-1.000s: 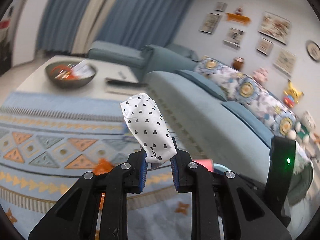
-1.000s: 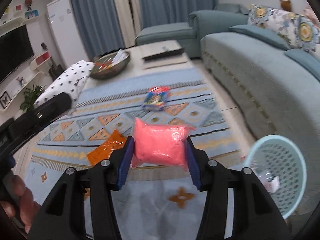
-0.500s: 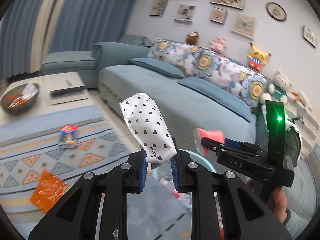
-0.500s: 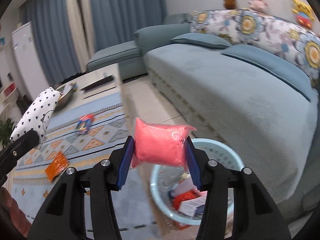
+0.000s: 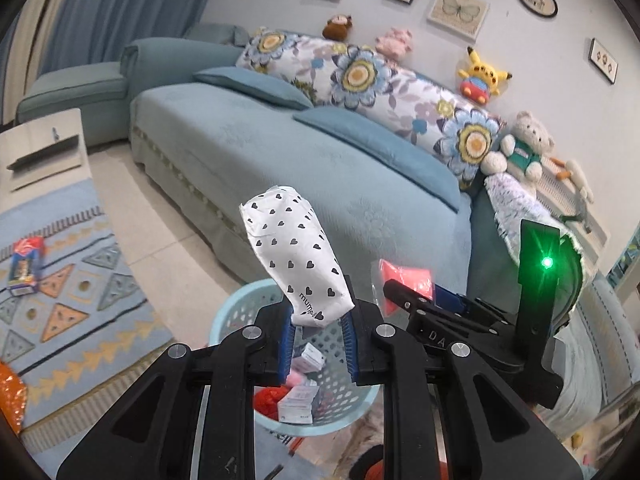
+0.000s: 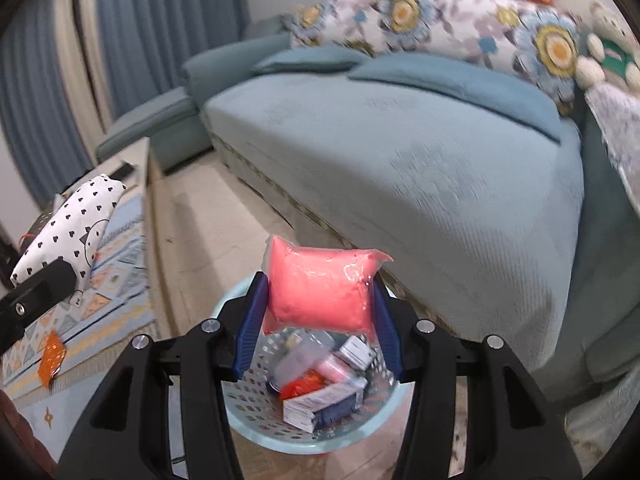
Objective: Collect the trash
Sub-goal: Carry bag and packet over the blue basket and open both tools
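My left gripper [image 5: 316, 344] is shut on a white packet with black hearts [image 5: 294, 258], held above the near rim of a light blue perforated basket [image 5: 232, 316]. The packet also shows in the right wrist view [image 6: 68, 232]. My right gripper [image 6: 316, 332] is shut on a pink plastic pouch [image 6: 320, 280], held directly over the same basket [image 6: 260, 432]. The basket holds several boxes and wrappers. The right gripper with the pouch [image 5: 408, 276] shows to the right in the left wrist view.
A blue sofa [image 5: 304, 148] with floral cushions and plush toys stands right behind the basket. A patterned rug [image 5: 60, 292] lies to the left with a colourful packet [image 5: 26, 266] and an orange wrapper [image 6: 52, 358] on it. A low table [image 5: 44, 148] stands at far left.
Both grippers swung right and forward from over the rug to above the basket, which now lies under the fingers. Both still hold their items.
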`<state>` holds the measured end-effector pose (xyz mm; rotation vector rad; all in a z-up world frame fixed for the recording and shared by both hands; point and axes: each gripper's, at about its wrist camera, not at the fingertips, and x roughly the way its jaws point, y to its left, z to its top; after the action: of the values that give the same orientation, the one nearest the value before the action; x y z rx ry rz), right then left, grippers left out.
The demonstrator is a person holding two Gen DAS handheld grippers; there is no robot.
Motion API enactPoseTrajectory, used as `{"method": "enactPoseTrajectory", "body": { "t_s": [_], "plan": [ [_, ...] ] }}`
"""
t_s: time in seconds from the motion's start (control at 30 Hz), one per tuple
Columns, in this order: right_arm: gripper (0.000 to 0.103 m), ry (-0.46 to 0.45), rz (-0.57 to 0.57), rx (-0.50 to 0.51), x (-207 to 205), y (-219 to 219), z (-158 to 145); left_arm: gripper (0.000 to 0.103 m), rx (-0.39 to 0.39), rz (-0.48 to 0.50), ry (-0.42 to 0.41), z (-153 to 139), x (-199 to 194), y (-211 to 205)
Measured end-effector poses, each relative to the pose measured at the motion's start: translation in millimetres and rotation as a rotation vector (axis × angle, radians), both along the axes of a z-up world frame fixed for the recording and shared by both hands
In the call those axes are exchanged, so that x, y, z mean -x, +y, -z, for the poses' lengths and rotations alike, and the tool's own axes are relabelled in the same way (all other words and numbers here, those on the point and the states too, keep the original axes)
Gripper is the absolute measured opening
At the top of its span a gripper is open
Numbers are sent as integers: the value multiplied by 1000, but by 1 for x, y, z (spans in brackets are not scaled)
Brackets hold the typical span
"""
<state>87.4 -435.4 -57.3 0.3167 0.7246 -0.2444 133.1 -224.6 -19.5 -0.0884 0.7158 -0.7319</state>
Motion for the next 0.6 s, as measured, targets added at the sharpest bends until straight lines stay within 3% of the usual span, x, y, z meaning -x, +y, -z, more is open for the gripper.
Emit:
{"method": "enactPoseTrajectory", "body": {
  "t_s": [0.3, 0.6],
  "plan": [
    [48, 100, 58, -43, -21, -21, 35, 19, -80, 19, 82, 50, -27, -36],
    [49, 151, 66, -48, -32, -17, 50, 24, -157, 14, 112, 83, -43, -52]
  ]
}}
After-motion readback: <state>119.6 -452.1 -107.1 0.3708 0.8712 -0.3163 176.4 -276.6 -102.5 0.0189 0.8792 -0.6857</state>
